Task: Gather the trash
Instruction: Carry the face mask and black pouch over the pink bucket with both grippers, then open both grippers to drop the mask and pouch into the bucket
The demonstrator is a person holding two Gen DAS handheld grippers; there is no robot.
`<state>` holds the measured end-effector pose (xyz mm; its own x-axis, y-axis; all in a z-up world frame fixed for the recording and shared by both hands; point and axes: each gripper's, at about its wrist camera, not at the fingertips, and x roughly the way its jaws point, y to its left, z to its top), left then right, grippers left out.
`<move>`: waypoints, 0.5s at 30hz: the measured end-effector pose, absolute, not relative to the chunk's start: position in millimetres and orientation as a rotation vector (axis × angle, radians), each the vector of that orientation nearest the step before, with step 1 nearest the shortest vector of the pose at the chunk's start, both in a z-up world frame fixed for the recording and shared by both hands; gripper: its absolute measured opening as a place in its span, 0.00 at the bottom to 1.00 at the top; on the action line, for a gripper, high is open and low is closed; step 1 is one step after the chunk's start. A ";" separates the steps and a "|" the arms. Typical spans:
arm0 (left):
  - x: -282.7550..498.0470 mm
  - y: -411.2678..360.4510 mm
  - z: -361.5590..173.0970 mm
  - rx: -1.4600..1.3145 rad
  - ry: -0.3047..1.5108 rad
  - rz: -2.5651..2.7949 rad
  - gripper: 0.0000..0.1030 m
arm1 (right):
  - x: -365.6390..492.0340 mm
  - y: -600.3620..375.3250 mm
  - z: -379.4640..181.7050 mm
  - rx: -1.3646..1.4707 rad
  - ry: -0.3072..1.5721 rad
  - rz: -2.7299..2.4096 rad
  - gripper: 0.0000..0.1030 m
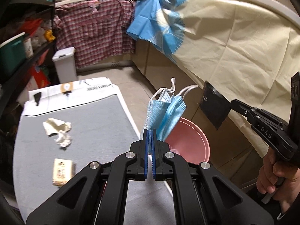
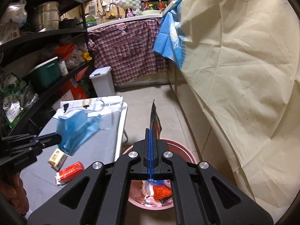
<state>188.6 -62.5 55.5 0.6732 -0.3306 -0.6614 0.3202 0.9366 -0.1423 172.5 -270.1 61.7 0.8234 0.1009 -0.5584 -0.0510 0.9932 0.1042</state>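
mask (image 1: 165, 112) clamped in left hand-held gripper (image 1: 149, 136), above pink bin (image 1: 196, 140) rim at 1 o'clock | right hand-held gripper (image 2: 150, 136) clamped on dark wrapper (image 2: 155, 120) over bin | advice: centre both over opening before release

Left gripper (image 1: 149, 131) clamps crumpled blue pleated face mask (image 1: 165, 112) above pink round plastic basin (image 1: 195, 142); right gripper (image 1: 232, 104) pinches dark flat wrapper (image 1: 213, 105).

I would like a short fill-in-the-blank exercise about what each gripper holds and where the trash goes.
1. The left gripper is shut on a blue ____.
2. The right gripper pinches a dark wrapper above the ____ bucket.
3. The crumpled tissue lies on the ____ table.

Missing words: mask; pink; grey
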 end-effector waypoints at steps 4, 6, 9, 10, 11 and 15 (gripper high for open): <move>197.9 -85.2 42.8 0.022 0.765 -0.384 0.03 | 178.2 -274.3 54.9 0.089 0.622 0.064 0.00; 204.1 -93.7 36.6 0.029 0.776 -0.387 0.03 | 181.8 -275.3 52.7 0.087 0.631 0.060 0.00; 211.9 -99.8 29.6 0.029 0.790 -0.389 0.03 | 187.2 -275.5 48.2 0.080 0.648 0.055 0.00; 214.3 -101.7 27.7 0.029 0.792 -0.388 0.03 | 189.5 -275.7 46.1 0.078 0.656 0.052 0.00; 216.9 -102.2 25.4 0.028 0.796 -0.387 0.03 | 191.1 -276.2 44.7 0.077 0.661 0.050 0.00; 225.0 -103.8 17.8 0.030 0.810 -0.384 0.03 | 197.5 -278.3 37.9 0.082 0.688 0.047 0.00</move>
<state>225.0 -103.8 17.8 0.6243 -0.3230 -0.7113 0.3460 0.9307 -0.1190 197.5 -278.3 37.9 0.7715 0.0708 -0.6323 -0.0163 0.9957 0.0916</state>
